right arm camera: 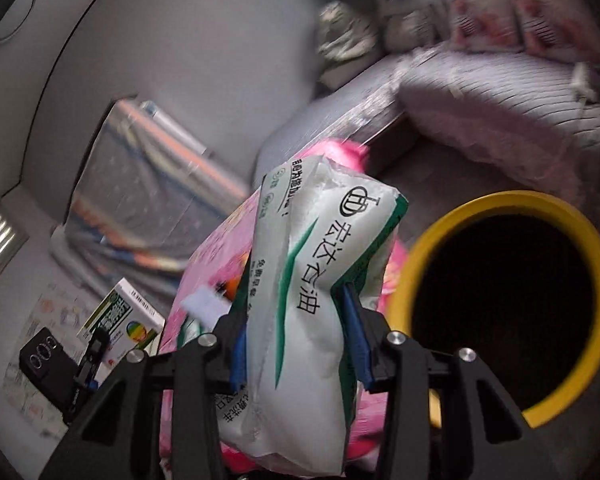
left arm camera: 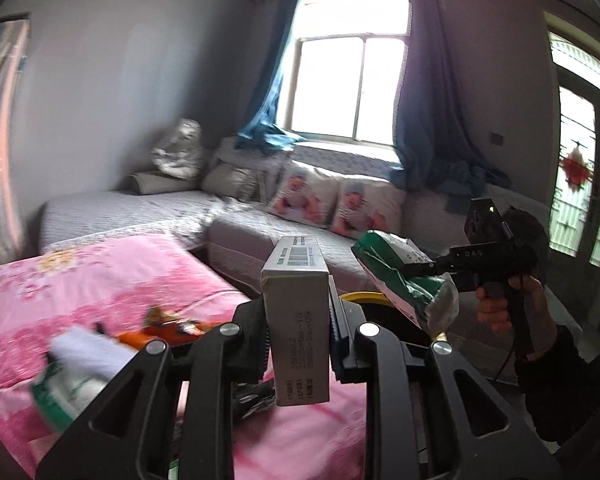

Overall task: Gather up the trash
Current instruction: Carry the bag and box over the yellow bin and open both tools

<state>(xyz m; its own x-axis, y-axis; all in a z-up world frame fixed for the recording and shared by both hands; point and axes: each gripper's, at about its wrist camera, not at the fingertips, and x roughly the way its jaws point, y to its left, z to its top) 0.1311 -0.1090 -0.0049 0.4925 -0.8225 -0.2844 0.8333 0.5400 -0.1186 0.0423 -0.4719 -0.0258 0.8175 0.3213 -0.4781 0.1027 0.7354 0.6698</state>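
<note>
Both grippers clamp trash: left gripper (left arm camera: 298, 332) a grey carton (left arm camera: 296, 320); right gripper (right arm camera: 300, 344) a seemingly crumpled white-green packet (right arm camera: 316, 280).

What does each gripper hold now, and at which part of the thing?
The left gripper clamps a small carton box across its narrow sides, near its lower end. The right gripper pinches a white-green plastic packet around its middle.

Pink floral bed cover (left arm camera: 112, 276); lying on it: orange wrapper (left arm camera: 168, 328) mid-surface, white tissue wad (left arm camera: 90, 350) and green-white packet (left arm camera: 60, 396) toward left edge, dark crumpled wrapper (left arm camera: 252, 400) near front.
</note>
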